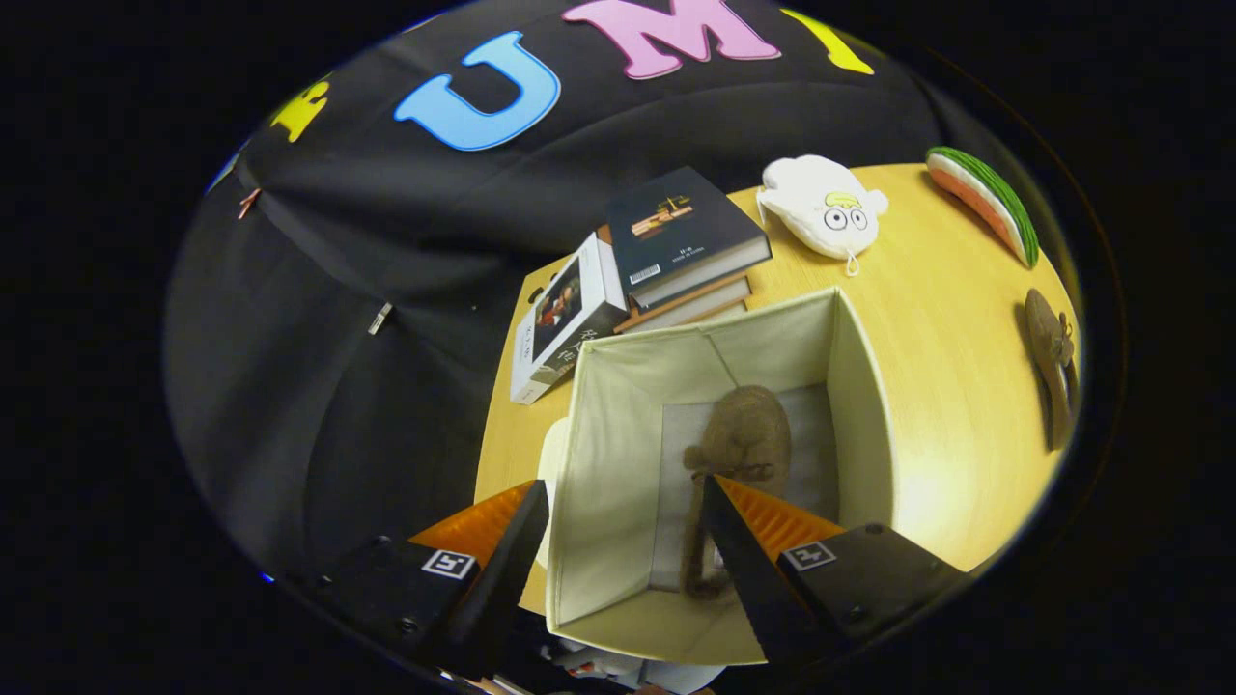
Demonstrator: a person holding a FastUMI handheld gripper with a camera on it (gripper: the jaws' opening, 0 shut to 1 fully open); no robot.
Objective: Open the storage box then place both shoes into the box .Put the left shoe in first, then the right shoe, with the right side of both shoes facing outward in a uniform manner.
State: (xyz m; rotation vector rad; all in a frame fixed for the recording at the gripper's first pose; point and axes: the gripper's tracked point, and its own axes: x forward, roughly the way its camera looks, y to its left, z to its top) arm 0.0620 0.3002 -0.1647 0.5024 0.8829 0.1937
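Gripper view: one gripper (pixel 618 507), fingers spread wide, holding nothing, above one open cream storage box (pixel 618 425). One brown shoe (pixel 739 439) inside box, just ahead of fingers. Second brown shoe (pixel 1053 362) on wooden table (pixel 927 319), beyond, right. Three books (pixel 676 236). One white plush toy (pixel 821 205). One watermelon-slice toy (pixel 985 201).

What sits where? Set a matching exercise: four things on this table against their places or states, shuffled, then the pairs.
1 storage box
2 stack of books
3 white plush toy
4 watermelon-slice toy

A between the books and the watermelon slice
B open, brown shoe inside
C green rind, farthest from the books
D by the box's far left corner

Pairs: 1-B, 2-D, 3-A, 4-C. The gripper hangs open over the box.
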